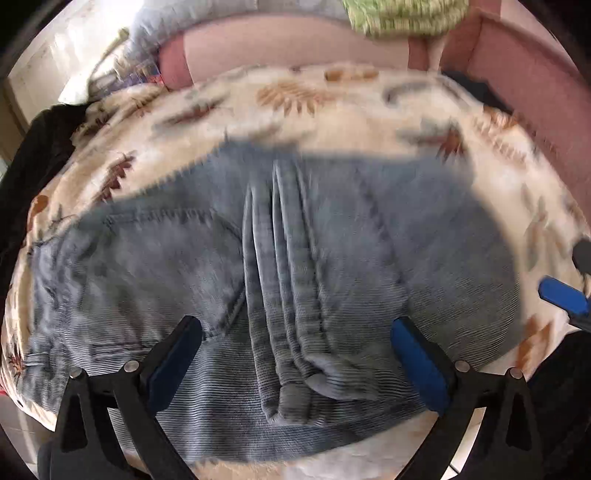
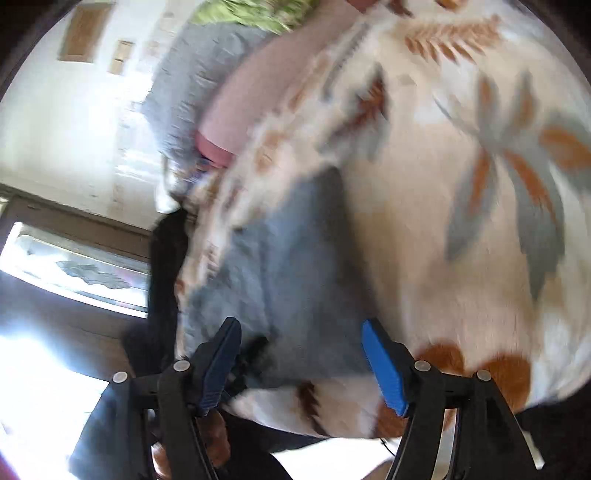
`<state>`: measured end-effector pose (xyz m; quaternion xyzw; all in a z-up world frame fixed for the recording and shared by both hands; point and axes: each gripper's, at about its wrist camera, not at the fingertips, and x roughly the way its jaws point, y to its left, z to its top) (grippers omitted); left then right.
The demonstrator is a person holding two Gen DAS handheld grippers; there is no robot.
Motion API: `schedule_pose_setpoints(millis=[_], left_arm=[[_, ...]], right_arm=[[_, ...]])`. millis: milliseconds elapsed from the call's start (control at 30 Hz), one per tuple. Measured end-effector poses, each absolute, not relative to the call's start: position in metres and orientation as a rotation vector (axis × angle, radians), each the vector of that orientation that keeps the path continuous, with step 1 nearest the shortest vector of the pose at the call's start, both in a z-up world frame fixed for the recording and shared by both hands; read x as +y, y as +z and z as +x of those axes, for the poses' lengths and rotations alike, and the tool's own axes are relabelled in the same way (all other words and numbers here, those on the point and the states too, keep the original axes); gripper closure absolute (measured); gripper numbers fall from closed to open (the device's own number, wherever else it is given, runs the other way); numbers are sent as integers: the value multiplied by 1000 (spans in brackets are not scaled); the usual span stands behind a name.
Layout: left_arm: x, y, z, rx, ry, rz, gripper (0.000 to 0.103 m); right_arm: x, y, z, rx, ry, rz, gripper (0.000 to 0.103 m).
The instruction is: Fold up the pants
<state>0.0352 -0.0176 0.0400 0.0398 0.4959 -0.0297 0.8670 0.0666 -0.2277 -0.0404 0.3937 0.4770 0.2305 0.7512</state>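
Observation:
Blue-grey corduroy pants lie folded on a cream blanket with leaf prints. Their leg ends are laid over the middle as a stack of ridges. My left gripper hovers over the near edge of the pants, open wide, its blue pads on either side of the stacked leg ends without touching them. In the right wrist view, which is blurred, my right gripper is open over one end of the pants, with nothing pressed between its pads. One blue pad of the right gripper shows at the right edge of the left wrist view.
The blanket covers a pink sofa. A green patterned cloth and a grey cushion rest on its back. A dark garment hangs off the blanket's left side. Pale floor lies beyond the blanket's edge.

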Motion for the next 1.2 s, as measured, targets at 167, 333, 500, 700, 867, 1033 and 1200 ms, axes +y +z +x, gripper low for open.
schedule_pose_setpoints(millis=[167, 333, 500, 700, 867, 1033, 1200], left_arm=[[-26, 80, 33, 904, -133, 55, 1], [-28, 23, 47, 1074, -105, 73, 1], [-29, 15, 42, 1036, -105, 102, 0], [-30, 12, 45, 1021, -120, 105, 0], [-26, 19, 46, 1033, -110, 83, 0], [-16, 43, 34, 957, -102, 10, 0], [-26, 19, 41, 1039, -70, 119, 0]], right_arm=[[-205, -21, 124, 1044, 654, 928, 32], [-177, -85, 182, 1260, 635, 904, 32], [-193, -78, 180, 1170, 640, 937, 40], [-198, -69, 112, 1186, 722, 963, 30], [-209, -95, 95, 1236, 666, 1010, 42], [-207, -81, 77, 1220, 658, 916, 35], [-221, -79, 83, 1234, 623, 963, 42]])
